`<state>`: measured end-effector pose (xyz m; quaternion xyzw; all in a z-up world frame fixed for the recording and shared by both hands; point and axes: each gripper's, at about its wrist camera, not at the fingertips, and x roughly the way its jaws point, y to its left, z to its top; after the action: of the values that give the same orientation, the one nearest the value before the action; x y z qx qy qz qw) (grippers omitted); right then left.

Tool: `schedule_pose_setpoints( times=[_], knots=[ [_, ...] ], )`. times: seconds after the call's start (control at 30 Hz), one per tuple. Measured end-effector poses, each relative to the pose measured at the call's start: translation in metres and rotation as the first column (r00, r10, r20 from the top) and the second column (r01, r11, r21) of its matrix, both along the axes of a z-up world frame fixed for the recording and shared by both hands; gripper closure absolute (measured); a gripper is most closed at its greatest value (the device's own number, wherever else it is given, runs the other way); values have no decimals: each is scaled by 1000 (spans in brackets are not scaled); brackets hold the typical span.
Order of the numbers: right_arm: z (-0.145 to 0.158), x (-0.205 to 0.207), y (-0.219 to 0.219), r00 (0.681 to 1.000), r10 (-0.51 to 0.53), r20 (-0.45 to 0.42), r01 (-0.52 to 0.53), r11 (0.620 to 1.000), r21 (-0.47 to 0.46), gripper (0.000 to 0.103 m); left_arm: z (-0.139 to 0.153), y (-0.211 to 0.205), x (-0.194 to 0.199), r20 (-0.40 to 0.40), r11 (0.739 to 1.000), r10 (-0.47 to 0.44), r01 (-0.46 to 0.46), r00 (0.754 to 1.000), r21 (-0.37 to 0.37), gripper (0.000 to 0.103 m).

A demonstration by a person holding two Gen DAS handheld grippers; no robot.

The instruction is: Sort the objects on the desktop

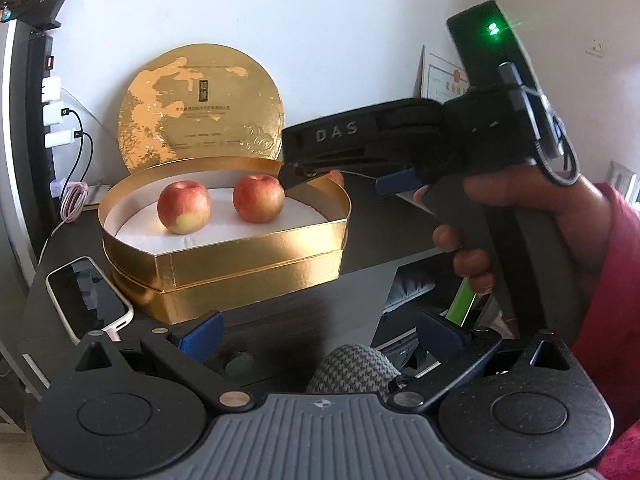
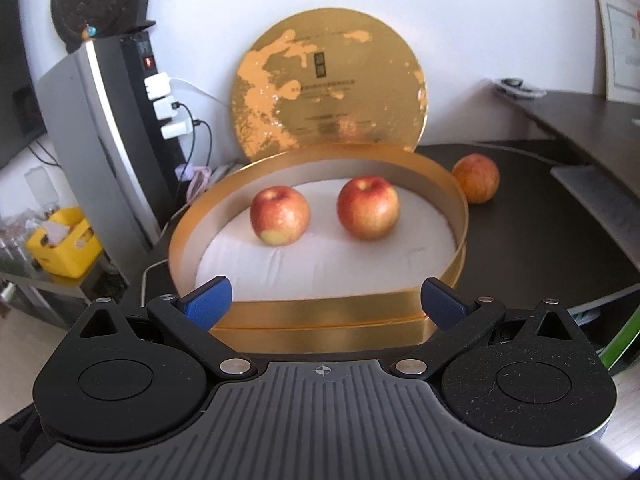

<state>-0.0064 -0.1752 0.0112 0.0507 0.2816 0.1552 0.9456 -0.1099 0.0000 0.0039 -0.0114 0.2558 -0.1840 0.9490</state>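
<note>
My right gripper [image 2: 325, 300] is level and low at the near rim of the round gold cardboard box [image 2: 320, 312], blue-padded fingers spread wide with nothing between them. In the left wrist view my right hand [image 1: 560, 224] wraps its pistol handle, pink sleeve [image 1: 616, 280] behind, and its nose reaches over the box's right rim. My left gripper [image 1: 320, 336] hangs back from the box, out past the edge of the dark tabletop [image 1: 380, 216], its fingers likewise apart and empty.

Two red-yellow apples [image 2: 280, 221] sit side by side on the white padding inside the box, not touching. A third apple [image 2: 477, 178] lies on the tabletop just right of the box, behind its rim. The round gold lid [image 2: 328, 84] leans upright against the wall behind the box. A white-cased phone [image 1: 88, 298] lies just left of the box, with a power strip and chargers [image 2: 168, 104] further left. Open tabletop stretches right of the box.
</note>
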Motion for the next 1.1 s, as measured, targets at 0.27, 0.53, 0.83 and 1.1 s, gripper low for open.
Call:
schedule_pose_setpoints(
  times=[0.27, 0.53, 0.83, 1.1],
  knots=[
    [-8, 8, 7, 999, 32, -23, -31, 999, 43, 0, -4, 11, -3, -34, 998, 49, -48, 998, 27, 1],
    [-13, 15, 17, 997, 66, -49, -65, 998, 28, 0, -3, 26, 12, -10, 991, 132, -133, 991, -32, 1],
    [4, 28, -4, 1000, -18, 2, 18, 999, 51, 0, -27, 169, 36, 268, 731, 673, -565, 689, -382, 1],
    [24, 70, -4, 994, -104, 26, 102, 993, 56, 0, -82, 229, 117, 112, 689, 690, -602, 715, -404, 1]
  ],
)
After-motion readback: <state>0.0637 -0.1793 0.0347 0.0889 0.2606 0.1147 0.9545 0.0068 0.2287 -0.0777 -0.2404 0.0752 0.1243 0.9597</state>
